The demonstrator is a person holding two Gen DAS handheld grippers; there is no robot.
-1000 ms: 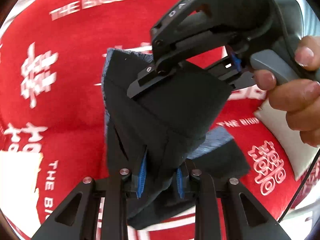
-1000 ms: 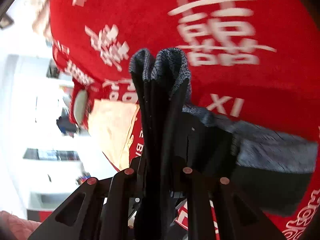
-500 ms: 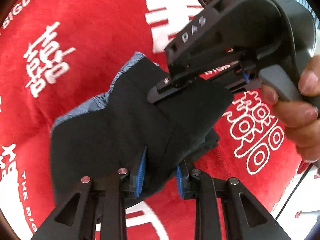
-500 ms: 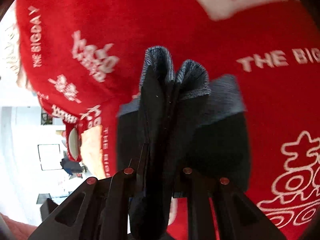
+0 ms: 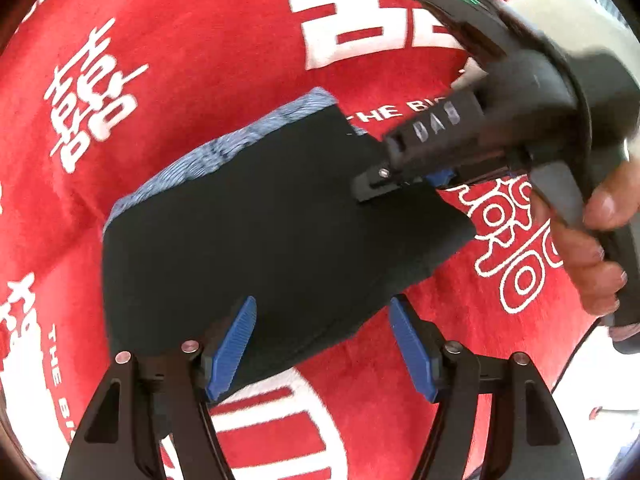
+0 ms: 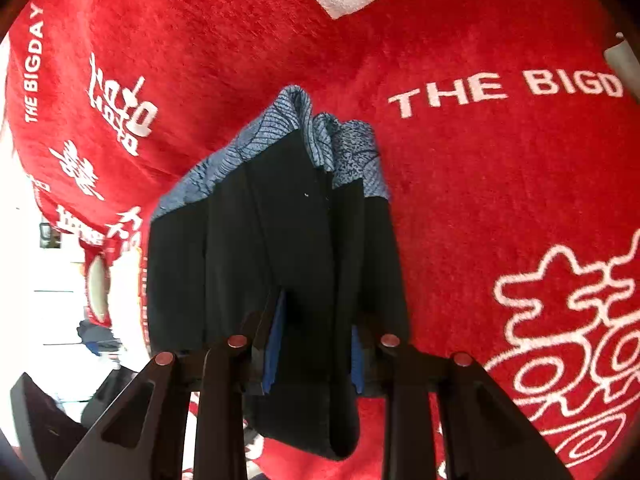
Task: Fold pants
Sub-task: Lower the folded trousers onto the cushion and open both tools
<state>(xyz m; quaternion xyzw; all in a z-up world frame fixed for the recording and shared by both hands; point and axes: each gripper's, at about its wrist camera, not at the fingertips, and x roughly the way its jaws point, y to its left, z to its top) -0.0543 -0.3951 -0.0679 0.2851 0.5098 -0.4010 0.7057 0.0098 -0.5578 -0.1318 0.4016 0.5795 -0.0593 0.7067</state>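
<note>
The pants (image 5: 260,236) are black with a blue patterned waistband, folded into a compact bundle on the red cloth (image 5: 200,40). My left gripper (image 5: 324,340) is open, its blue pads (image 5: 232,344) apart at the bundle's near edge, no longer clamping it. My right gripper (image 5: 372,190) shows in the left wrist view at the bundle's right side, held by a hand. In the right wrist view the right gripper (image 6: 316,356) is shut on a thick fold of the pants (image 6: 280,240), whose waistband (image 6: 280,128) points away.
The red cloth (image 6: 480,160) with white lettering and characters covers the whole surface. Its left edge drops off to a bright room (image 6: 40,320) in the right wrist view. A white object (image 5: 560,12) lies at the upper right.
My left gripper has opened and let go of the pants. The bundle has come down flatter onto the red cloth. My right gripper keeps its hold on the fold.
</note>
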